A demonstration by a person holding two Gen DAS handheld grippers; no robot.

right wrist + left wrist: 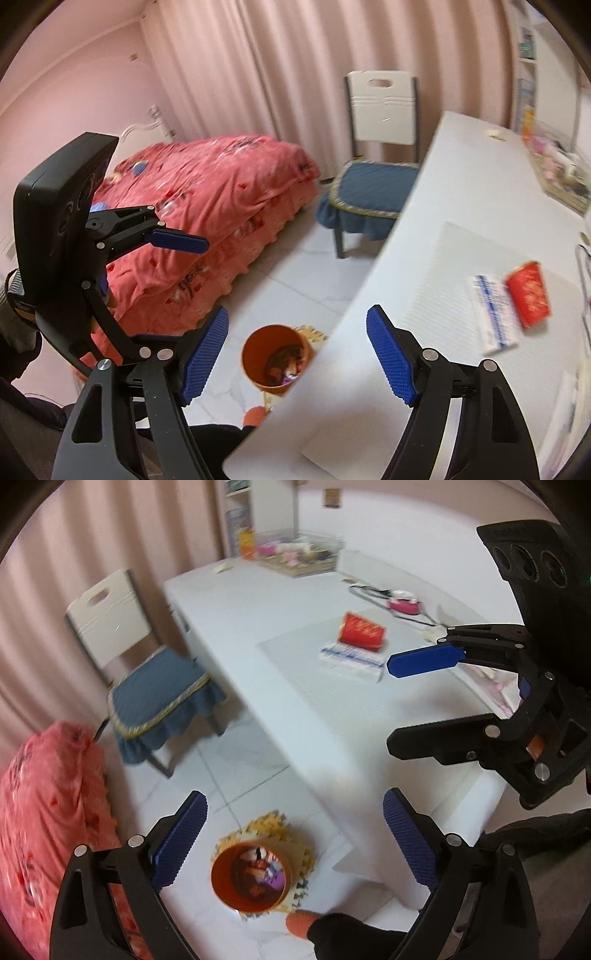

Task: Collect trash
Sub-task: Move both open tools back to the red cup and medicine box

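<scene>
- The left gripper point(295, 840) points steeply downward, jaws spread wide with nothing between them.
- The right gripper point(297, 356) tilts downward, jaws apart and empty.

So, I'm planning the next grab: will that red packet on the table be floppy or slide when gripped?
The red packet looks flat and thin, so probably light and somewhat bendable. It lies partly on a white box, so a push may slide it off.

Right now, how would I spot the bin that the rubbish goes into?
Find the long white table, then look at the tiled floor by its near corner. There stands a round orange bin on a yellow foam mat, open-topped, with wrappers inside, the only container on the floor.
</scene>
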